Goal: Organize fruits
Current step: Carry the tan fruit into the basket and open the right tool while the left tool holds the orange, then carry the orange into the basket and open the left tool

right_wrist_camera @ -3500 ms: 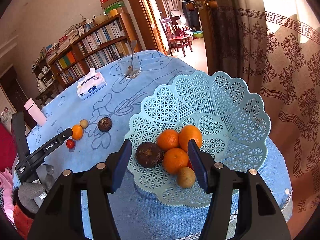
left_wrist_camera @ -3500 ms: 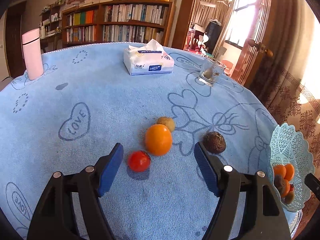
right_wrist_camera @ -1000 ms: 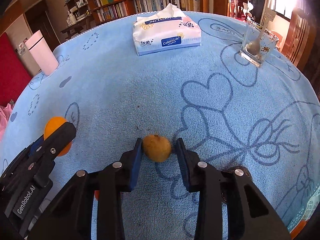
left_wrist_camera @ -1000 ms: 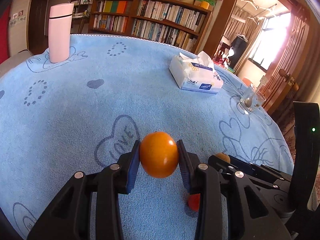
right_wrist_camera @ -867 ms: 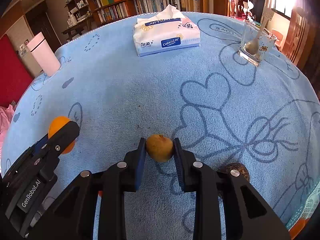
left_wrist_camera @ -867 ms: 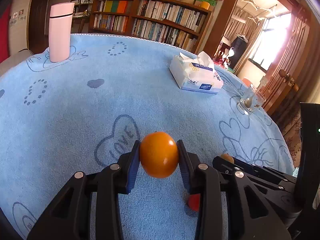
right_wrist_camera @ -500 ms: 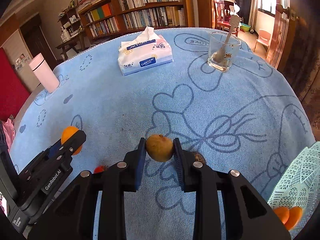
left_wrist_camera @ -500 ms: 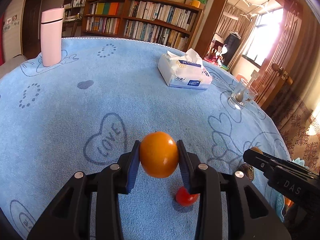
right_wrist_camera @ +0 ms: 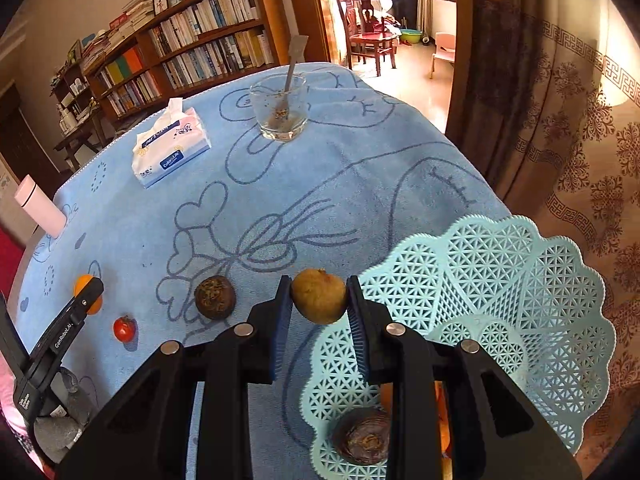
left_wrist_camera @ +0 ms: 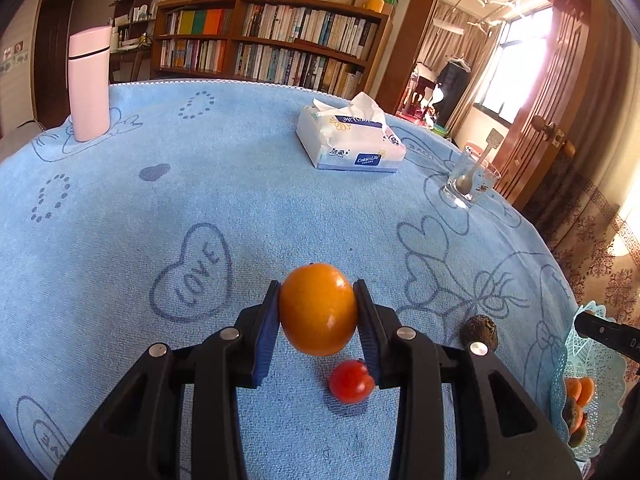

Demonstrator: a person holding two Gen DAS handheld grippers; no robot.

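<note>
My right gripper [right_wrist_camera: 319,297], jaws clamped on the brown fruit [right_wrist_camera: 319,295], now nears the basket [right_wrist_camera: 520,280] at three o'clock, probably for release, while my left gripper [left_wrist_camera: 318,310] grips the orange [left_wrist_camera: 318,308].

On the surface [right_wrist_camera: 360,184], a tomato [right_wrist_camera: 124,329] lies left of a passion fruit [right_wrist_camera: 214,297]; the basket [right_wrist_camera: 520,280] sits at its right edge, tissues [right_wrist_camera: 170,152] behind.

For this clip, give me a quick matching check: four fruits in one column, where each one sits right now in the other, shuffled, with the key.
1. orange
2. small brown fruit
3. tomato
4. dark round fruit

A. lying loose on the blue tablecloth
B. inside the basket
C. between the left gripper fingers
D. between the right gripper fingers

Pairs: 1-C, 2-D, 3-A, 4-B
</note>
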